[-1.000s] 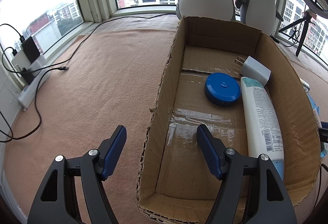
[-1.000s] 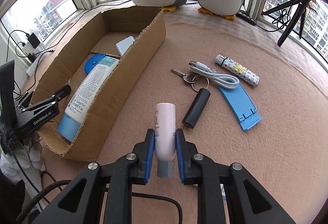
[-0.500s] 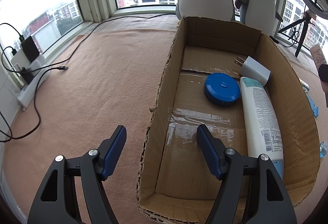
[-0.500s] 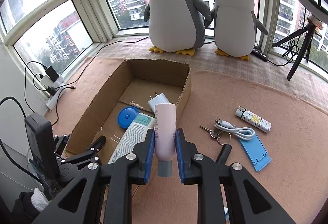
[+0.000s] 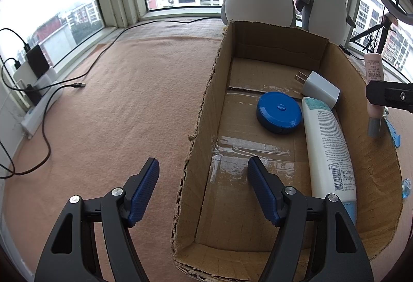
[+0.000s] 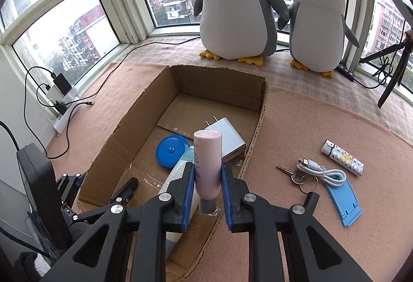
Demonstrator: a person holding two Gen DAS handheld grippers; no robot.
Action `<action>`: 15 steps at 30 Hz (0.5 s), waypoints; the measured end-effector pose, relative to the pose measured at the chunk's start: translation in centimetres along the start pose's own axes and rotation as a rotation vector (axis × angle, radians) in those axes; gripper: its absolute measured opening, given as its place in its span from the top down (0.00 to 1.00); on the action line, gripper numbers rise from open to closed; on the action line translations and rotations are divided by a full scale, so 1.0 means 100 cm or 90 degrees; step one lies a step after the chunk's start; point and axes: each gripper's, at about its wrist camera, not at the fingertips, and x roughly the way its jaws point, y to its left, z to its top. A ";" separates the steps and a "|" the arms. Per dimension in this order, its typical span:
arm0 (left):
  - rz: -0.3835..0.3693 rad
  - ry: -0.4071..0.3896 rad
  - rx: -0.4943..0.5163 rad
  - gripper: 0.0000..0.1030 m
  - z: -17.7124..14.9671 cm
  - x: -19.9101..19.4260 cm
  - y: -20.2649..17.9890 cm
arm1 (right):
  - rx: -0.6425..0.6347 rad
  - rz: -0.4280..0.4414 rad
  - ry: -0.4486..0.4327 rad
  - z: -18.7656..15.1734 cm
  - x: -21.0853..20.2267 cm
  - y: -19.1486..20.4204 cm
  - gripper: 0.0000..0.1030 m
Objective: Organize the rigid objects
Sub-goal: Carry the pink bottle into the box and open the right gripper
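Note:
My right gripper [image 6: 207, 176] is shut on a pink tube [image 6: 207, 163] with a grey cap, held above the right wall of the open cardboard box [image 6: 219, 80]. The same pink tube [image 5: 373, 83] shows at the right edge of the left wrist view. Inside the box [image 5: 273, 44] lie a white lotion bottle [image 5: 327, 147], a blue round case [image 5: 279, 115] and a white plug adapter [image 5: 320, 88]. My left gripper [image 5: 204, 181] is open, straddling the box's left wall near its front corner, nothing held.
On the carpet right of the box lie a patterned lighter [image 6: 342, 158], a white cable [image 6: 322, 172], keys [image 6: 296, 177], a blue stand [image 6: 342, 198] and a black cylinder [image 6: 311, 200]. Two plush penguins [image 6: 237, 3] stand behind. A power strip with cables [image 5: 38, 103] lies left. A tripod [image 6: 392, 75] stands right.
My right gripper has carried the pink tube up from the carpet and leftward over the box's right wall. The left gripper has stayed in place.

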 end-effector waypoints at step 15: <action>-0.001 0.000 0.000 0.31 0.000 0.000 -0.001 | -0.008 -0.009 -0.010 0.002 -0.007 0.000 0.60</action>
